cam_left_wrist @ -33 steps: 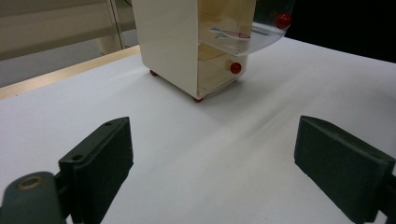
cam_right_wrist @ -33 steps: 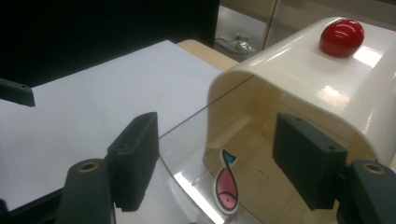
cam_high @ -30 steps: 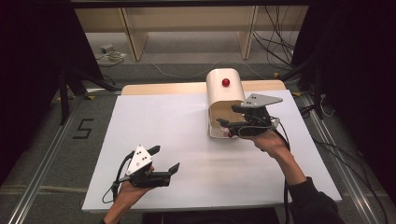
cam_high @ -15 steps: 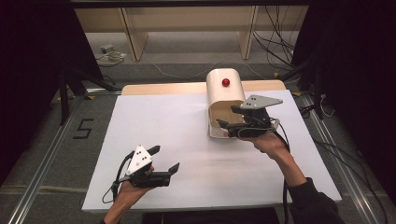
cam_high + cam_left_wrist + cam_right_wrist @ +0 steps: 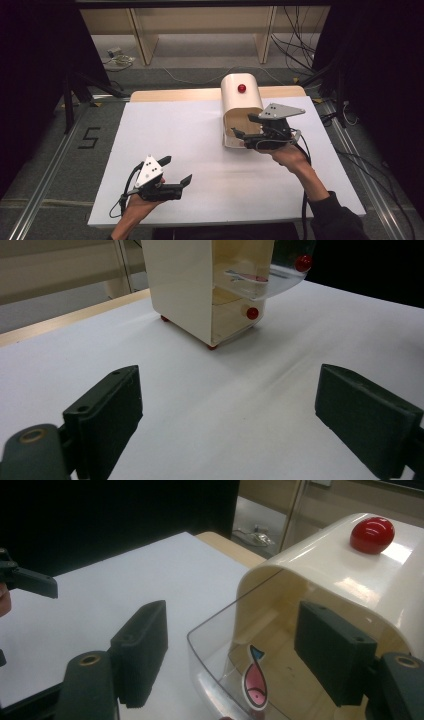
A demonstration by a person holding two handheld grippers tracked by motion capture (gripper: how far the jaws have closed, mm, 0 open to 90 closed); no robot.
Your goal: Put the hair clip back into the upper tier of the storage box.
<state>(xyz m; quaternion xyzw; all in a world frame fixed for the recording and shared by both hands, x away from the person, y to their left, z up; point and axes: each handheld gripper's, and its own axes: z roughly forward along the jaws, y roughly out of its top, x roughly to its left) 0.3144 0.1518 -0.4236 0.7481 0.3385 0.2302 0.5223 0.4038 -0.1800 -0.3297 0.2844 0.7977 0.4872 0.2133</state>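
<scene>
A cream box with a rounded top and a red knob stands at the back right of the white table. Its clear curved door, bearing a pink fish sticker, is swung open at the front. My right gripper is at that opening. Its jaws stand open, one on either side of the clear door's edge, without touching it. My left gripper is open over the table's near left, empty, pointing toward the box.
In the left gripper view the door's red handle ball and a second red knob show on the box front. A wooden strip runs along the table's far edge. Cables lie on the floor beyond.
</scene>
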